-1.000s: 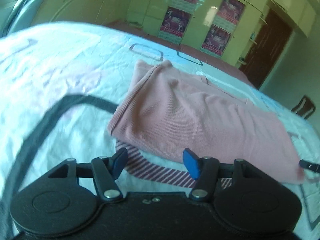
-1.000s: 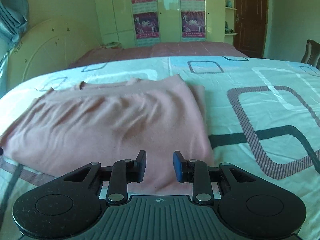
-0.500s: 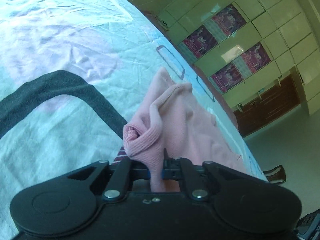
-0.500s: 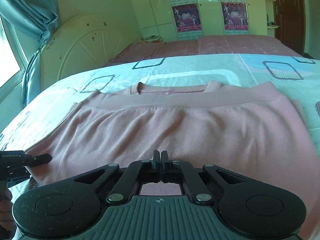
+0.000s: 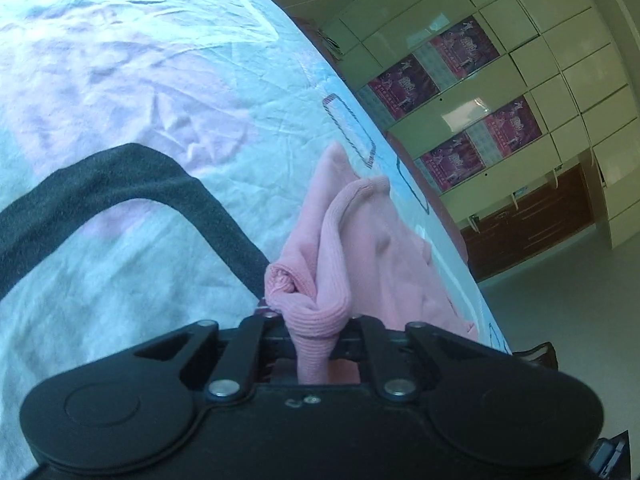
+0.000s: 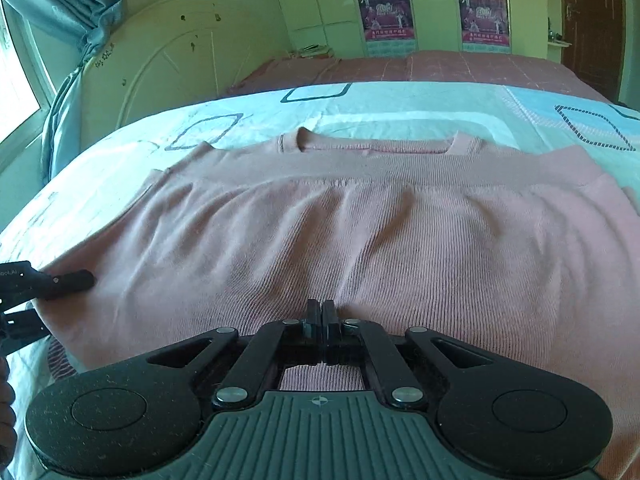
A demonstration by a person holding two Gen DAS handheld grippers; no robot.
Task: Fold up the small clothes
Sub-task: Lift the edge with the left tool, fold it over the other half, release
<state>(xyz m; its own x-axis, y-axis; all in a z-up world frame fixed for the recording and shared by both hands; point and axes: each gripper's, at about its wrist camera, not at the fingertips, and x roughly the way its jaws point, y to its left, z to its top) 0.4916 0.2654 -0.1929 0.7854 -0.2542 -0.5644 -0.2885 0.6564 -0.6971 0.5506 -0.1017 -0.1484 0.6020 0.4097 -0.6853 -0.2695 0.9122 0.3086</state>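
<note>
A pink ribbed sweater (image 6: 360,240) lies folded on the bed, its neckline at the far side. My left gripper (image 5: 316,332) is shut on a bunched corner of the sweater (image 5: 316,300), which rises in a fold between its jaws. My right gripper (image 6: 322,320) is shut on the sweater's near edge, and the cloth puckers at its tips. The left gripper (image 6: 60,282) also shows at the far left of the right wrist view, at the sweater's left corner.
The bed sheet (image 5: 120,120) is pale blue and white with dark bands and square outlines. A cream headboard (image 6: 168,64) and a blue curtain (image 6: 60,8) stand at the left. A wardrobe with posters (image 6: 432,8) and a brown door (image 6: 592,20) are beyond the bed.
Both grippers have closed on the sweater's near edge, having been open a second ago. The left one has tilted, and the corner it holds has lifted and bunched up.
</note>
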